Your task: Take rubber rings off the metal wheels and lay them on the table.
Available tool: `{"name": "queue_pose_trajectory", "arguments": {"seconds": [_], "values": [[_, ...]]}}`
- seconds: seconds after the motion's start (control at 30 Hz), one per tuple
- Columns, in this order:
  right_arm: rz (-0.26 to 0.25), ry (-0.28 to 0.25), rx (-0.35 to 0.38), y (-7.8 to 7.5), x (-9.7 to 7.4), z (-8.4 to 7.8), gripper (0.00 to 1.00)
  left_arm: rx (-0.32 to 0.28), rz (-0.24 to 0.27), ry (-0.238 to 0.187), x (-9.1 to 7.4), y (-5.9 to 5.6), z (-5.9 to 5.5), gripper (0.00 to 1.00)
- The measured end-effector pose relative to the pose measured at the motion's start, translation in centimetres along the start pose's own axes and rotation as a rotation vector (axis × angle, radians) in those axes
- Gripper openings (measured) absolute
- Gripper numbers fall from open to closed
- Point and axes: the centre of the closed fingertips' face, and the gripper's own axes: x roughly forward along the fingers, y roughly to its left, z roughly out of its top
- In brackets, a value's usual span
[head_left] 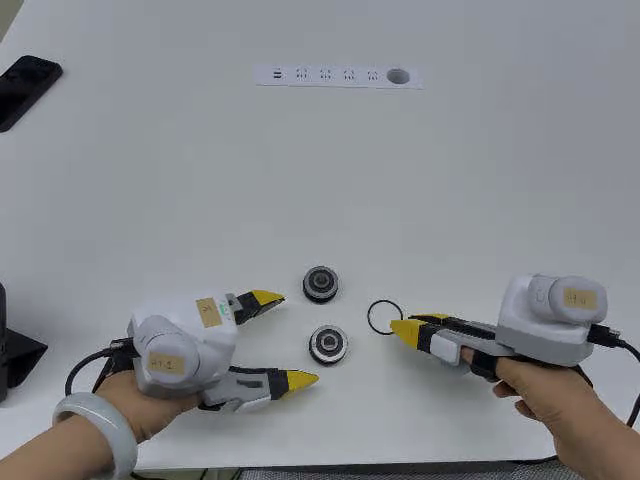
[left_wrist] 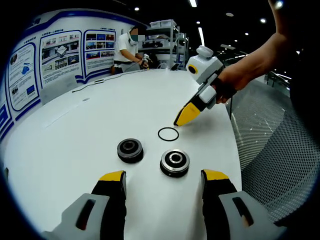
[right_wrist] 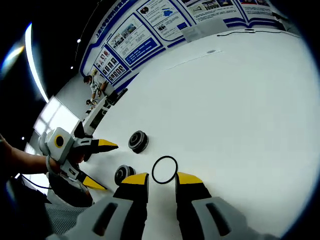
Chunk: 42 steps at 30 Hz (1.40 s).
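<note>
1. Worktop: white, and it carries every item listed here.
2. Far wheel: lies flat near the middle of the worktop, with a dark band round its rim and a metal hub.
3. Near wheel: lies flat just nearer the person than the far wheel, apart from it, with a bright metal rim showing.
4. Ring: thin, black and loose. It lies flat on the worktop to the right of both wheels, touching neither.
5. Left gripper: hand-held and low over the worktop to the left of the wheels. Its yellow-tipped jaws are spread wide and hold nothing. In the left gripper view the near wheel sits just ahead of the gap.
6. Right gripper: hand-held, with its tips pointing left, just beside the ring. The jaws stand a narrow gap apart and hold nothing. In the right gripper view the ring lies just ahead of that gap, and whether the tips touch it cannot be told.
7. Power strip: white, at the far side of the worktop.
8. Phone: dark, at the far left edge.
9. Bracelet: pale, on the left wrist.
</note>
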Motion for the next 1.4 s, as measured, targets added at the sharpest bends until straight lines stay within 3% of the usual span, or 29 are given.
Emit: {"name": "queue_pose_trajectory", "arguments": {"seconds": [0.23, 0.77, 1.4], "values": [[0.047, -0.010, 0.018, 1.2, 0.3, 0.3, 0.23, 0.016, -0.009, -0.006, 0.2, -0.1, 0.5, 0.54], [0.115, 0.017, 0.030, 3.6, 1.5, -0.5, 0.22, 0.053, -0.047, -0.006, 1.4, -1.2, 1.7, 0.31], [0.137, 0.025, 0.054, 4.1, 2.0, -0.9, 0.21, 0.090, -0.073, 0.031, 2.5, -1.7, 1.3, 0.19]]}}
